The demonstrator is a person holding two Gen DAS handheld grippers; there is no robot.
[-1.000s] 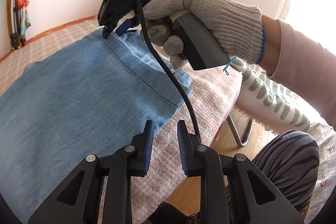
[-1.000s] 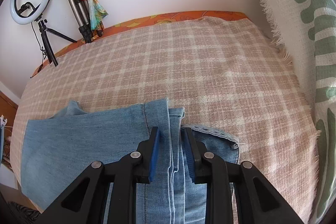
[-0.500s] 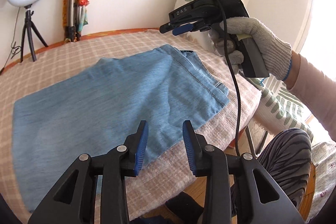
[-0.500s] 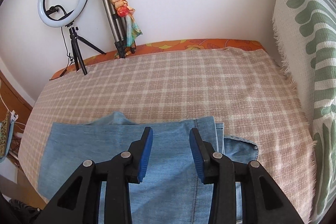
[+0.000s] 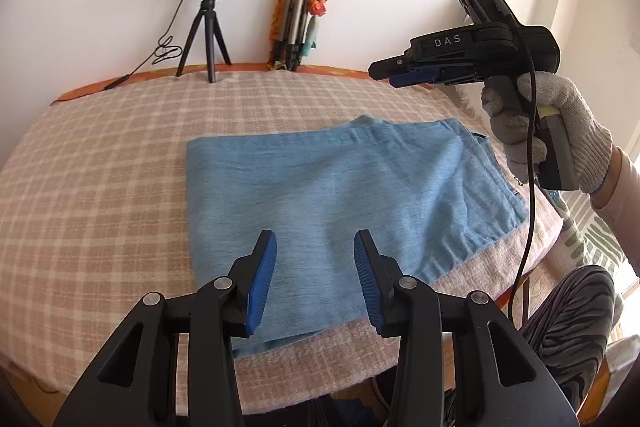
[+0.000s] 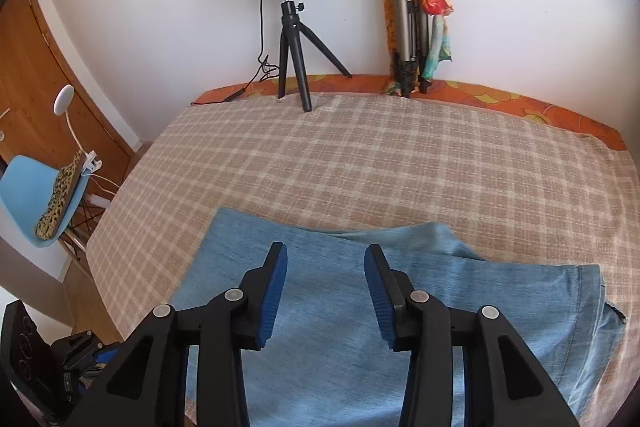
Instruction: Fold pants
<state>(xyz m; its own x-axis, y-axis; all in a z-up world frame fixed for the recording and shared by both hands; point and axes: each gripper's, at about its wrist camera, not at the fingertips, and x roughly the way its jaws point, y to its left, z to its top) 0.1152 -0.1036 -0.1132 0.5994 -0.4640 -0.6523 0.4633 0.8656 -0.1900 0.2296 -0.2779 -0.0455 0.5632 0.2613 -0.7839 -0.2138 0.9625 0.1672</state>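
Light blue denim pants (image 5: 340, 187) lie folded into a flat rectangle on the checked blanket (image 5: 100, 167). They also show in the right wrist view (image 6: 340, 307). My left gripper (image 5: 315, 251) is open and empty, raised above the near edge of the pants. My right gripper (image 6: 326, 263) is open and empty, raised above the pants. In the left wrist view the right gripper (image 5: 384, 73) is seen from the side, held in a gloved hand above the right end of the pants.
A ring light on a small tripod (image 5: 210, 39) and a folded tripod wrapped in a scarf (image 5: 298, 15) stand at the far wall. A blue chair (image 6: 44, 195) stands left of the bed. A striped cushion (image 5: 592, 239) and the person's leg (image 5: 576, 311) are at the right.
Both grippers have opened wider and lifted back from the pants. The right gripper let go of the waistband edge. The pants now lie flat and folded.
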